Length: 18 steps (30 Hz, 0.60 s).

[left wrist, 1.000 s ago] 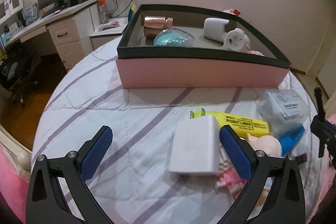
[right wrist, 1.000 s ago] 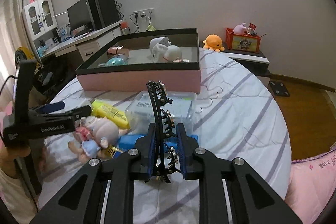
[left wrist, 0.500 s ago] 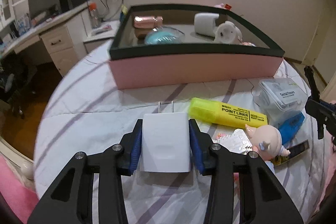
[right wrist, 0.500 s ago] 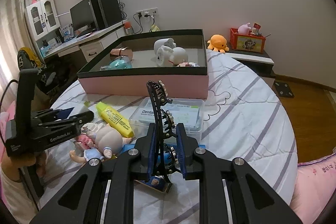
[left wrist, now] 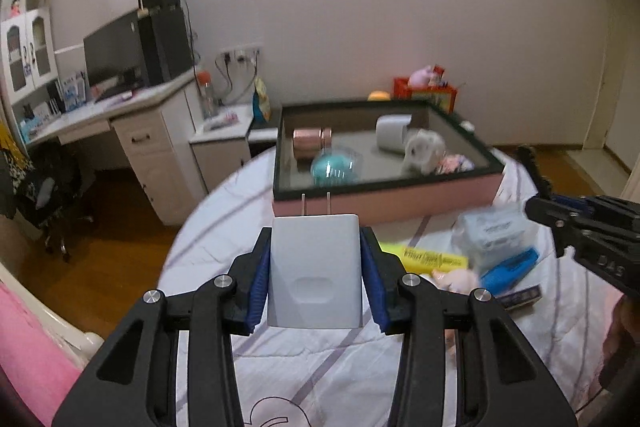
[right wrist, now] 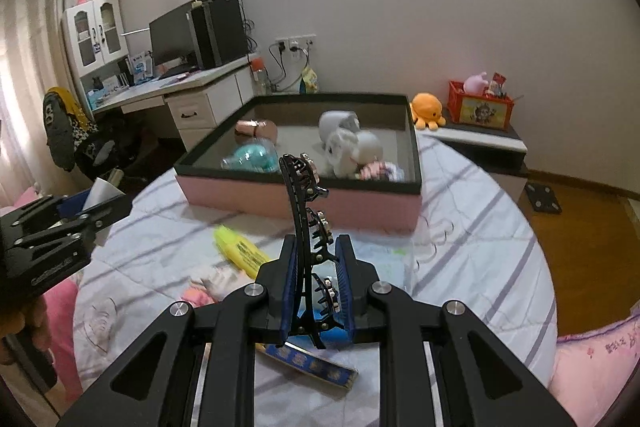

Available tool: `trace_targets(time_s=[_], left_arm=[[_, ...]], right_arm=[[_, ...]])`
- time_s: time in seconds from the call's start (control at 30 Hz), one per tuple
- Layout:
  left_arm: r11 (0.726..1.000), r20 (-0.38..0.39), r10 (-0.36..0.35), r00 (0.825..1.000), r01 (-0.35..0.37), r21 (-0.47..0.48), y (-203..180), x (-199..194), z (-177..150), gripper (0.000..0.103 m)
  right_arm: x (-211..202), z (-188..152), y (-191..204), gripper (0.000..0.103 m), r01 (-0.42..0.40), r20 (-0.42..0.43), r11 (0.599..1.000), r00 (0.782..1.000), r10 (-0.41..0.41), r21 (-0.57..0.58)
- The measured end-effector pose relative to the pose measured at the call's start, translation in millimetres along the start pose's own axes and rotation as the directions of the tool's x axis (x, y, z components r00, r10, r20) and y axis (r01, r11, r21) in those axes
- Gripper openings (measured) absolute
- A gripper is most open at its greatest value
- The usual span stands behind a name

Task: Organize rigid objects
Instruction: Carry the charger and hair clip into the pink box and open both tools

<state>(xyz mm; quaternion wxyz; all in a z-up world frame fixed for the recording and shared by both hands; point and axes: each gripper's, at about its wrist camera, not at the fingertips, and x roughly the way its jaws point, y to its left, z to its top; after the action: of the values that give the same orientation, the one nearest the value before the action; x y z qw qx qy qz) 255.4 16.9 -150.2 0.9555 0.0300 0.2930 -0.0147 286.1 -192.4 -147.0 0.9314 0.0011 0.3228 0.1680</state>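
My left gripper (left wrist: 316, 247) is shut on a white plug charger (left wrist: 316, 267), prongs pointing forward, held above the striped bedcover. Ahead lies the pink box with a dark rim (left wrist: 384, 197), holding a copper cylinder (left wrist: 312, 139), a teal item (left wrist: 334, 169), a white cup (left wrist: 394, 133) and a white plush (left wrist: 424, 151). My right gripper (right wrist: 318, 267) is shut on a black hair claw clip (right wrist: 304, 211) that stands upright between the pads. The box (right wrist: 300, 203) is in front of it. Each gripper shows at the edge of the other's view: the right gripper (left wrist: 536, 207), the left gripper (right wrist: 108, 207).
On the bedcover lie a yellow highlighter (left wrist: 432, 259), a clear plastic case (left wrist: 496, 231), a blue item (left wrist: 512, 267), a small doll (left wrist: 456, 279) and a flat blue packet (right wrist: 312, 363). A desk (left wrist: 120, 115) stands left; an orange plush (right wrist: 428, 109) sits on a side table.
My left gripper closed on the white charger and lifted it off the bedcover toward the box. My right gripper rose a little with the hair clip.
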Motion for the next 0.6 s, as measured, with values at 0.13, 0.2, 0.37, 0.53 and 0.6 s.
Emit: trace_targets(time_s=[0.13, 0.2, 0.37, 0.53, 0.6], left_arm=[[1.0, 0.083, -0.001, 0.997, 0.001, -0.002, 0, -20, 13, 0.042], [1.0, 0.117, 0.008, 0.993, -0.007, -0.003, 0, -27, 19, 0.042], [0.999, 0.175, 0.033, 0.984, -0.035, 0.008, 1, -35, 33, 0.042], [0.999, 0.184, 0.041, 0.982, -0.046, 0.021, 1, -27, 45, 0.042], [0.998, 0.173, 0.044, 0.984, -0.049, 0.027, 2, -17, 49, 0.042]], right_arm=[[-5, 16, 7, 0.019, 0.0, 0.035, 1.0, 0.999, 0.001, -0.028], [-7, 24, 11, 0.019, -0.001, 0.047, 0.999, 0.999, 0.003, -0.041], [-8, 41, 19, 0.019, -0.006, 0.078, 0.997, 0.997, 0.012, -0.072], [4, 51, 23, 0.019, -0.011, 0.071, 0.995, 0.997, 0.018, -0.095], [11, 55, 23, 0.019, -0.014, 0.06, 0.995, 0.998, 0.021, -0.1]])
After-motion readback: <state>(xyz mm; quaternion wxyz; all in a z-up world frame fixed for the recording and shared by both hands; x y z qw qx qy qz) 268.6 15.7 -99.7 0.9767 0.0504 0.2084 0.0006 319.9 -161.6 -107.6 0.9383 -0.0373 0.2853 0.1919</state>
